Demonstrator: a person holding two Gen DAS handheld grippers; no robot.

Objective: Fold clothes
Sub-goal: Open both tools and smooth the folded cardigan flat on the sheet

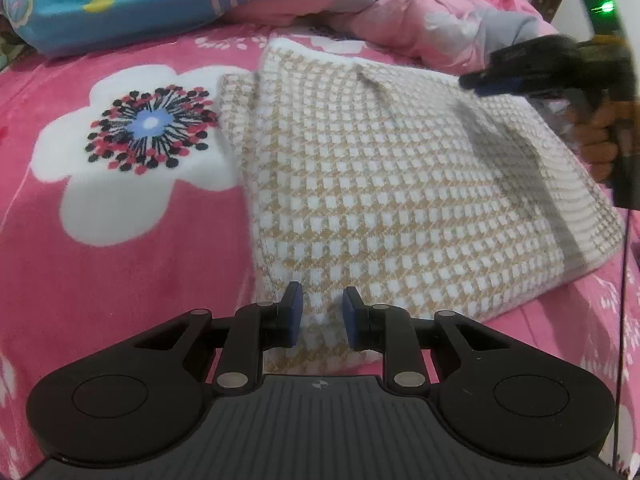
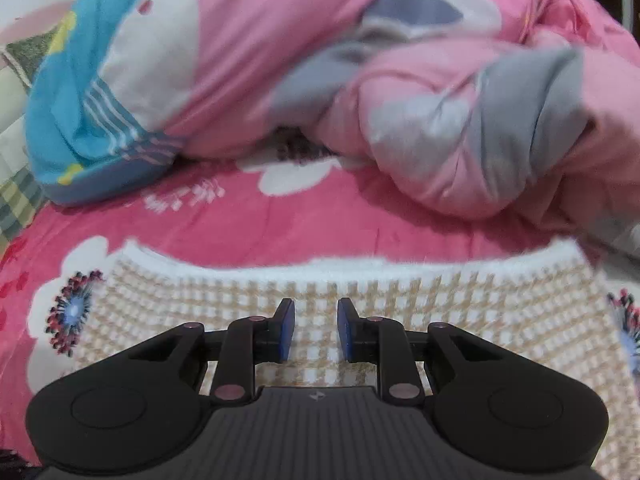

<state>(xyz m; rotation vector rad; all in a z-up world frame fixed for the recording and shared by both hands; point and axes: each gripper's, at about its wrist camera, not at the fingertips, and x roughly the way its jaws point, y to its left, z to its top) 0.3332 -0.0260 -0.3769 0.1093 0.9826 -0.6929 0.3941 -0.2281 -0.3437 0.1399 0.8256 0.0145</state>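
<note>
A folded white-and-tan houndstooth knit garment (image 1: 392, 192) lies on the pink flowered bedspread (image 1: 120, 280). My left gripper (image 1: 321, 314) is open and empty, over the garment's near corner. The right gripper (image 1: 500, 80) shows in the left wrist view, blurred, held by a hand above the garment's far right edge. In the right wrist view the right gripper (image 2: 316, 330) is open and empty, just above the garment (image 2: 480, 320), with its white ribbed edge (image 2: 360, 270) ahead of the fingertips.
A crumpled pink and grey quilt (image 2: 440, 100) is heaped at the back of the bed. A blue pillow (image 1: 100, 0) lies at the back left. A big white flower print (image 1: 132, 152) sits left of the garment. A device with a green light (image 1: 606, 8) stands at the far right.
</note>
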